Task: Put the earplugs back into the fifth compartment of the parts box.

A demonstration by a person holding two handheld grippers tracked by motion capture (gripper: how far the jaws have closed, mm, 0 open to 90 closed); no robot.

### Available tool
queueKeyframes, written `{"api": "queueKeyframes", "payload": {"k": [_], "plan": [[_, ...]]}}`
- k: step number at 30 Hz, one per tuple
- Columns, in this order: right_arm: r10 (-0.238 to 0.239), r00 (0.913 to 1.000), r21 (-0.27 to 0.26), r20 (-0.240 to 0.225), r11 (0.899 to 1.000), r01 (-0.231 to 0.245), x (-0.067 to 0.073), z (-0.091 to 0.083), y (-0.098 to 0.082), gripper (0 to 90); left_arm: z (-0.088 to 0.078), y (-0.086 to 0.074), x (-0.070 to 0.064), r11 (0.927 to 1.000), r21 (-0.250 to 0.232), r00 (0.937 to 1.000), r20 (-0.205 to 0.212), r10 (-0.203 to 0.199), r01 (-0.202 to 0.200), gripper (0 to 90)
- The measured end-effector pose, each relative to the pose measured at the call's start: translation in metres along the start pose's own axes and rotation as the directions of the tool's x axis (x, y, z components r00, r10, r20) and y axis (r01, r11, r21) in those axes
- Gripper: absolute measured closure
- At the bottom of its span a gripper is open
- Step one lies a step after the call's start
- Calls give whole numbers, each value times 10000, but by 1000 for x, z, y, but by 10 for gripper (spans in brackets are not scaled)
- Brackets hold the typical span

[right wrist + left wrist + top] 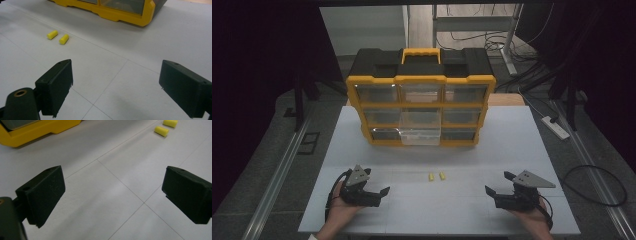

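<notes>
Two small yellow foam earplugs point(436, 176) lie side by side on the white table, between my two hands. A yellow and black drawer organizer point(421, 96) stands at the back; its bottom middle clear drawer point(420, 134) is pulled out. My left gripper point(381, 186) rests at the front left, open and empty; in its own view point(113, 195) the earplugs point(161, 131) lie far off at the upper right. My right gripper point(498, 183) rests at the front right, open with nothing between its fingers; in the right gripper view point(116, 87) the earplugs point(58, 36) lie ahead to the left.
The white table point(512, 145) has bare surface around the earplugs and in front of the organizer point(117, 10). Beyond the table lie cables, a power strip point(555, 126) and desk legs on the floor.
</notes>
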State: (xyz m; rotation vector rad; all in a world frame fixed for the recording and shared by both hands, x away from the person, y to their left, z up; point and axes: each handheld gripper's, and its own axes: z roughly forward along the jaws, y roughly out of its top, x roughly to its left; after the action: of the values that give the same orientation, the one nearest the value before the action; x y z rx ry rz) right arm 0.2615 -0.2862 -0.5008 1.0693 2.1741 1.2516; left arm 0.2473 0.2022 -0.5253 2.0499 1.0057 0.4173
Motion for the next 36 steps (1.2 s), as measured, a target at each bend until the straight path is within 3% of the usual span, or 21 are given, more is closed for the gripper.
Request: {"api": "queueKeyframes", "payload": {"k": [28,36], "plan": [[-229,9997,206,-85,9995,230,-2,5,0,145,-2,-3,0,9999,57,9999,-36,-118,118,57],[-234,9997,267,-117,9994,237,-2,6,0,146,-2,0,-3,9997,59,9996,191,-218,217,65]]}}
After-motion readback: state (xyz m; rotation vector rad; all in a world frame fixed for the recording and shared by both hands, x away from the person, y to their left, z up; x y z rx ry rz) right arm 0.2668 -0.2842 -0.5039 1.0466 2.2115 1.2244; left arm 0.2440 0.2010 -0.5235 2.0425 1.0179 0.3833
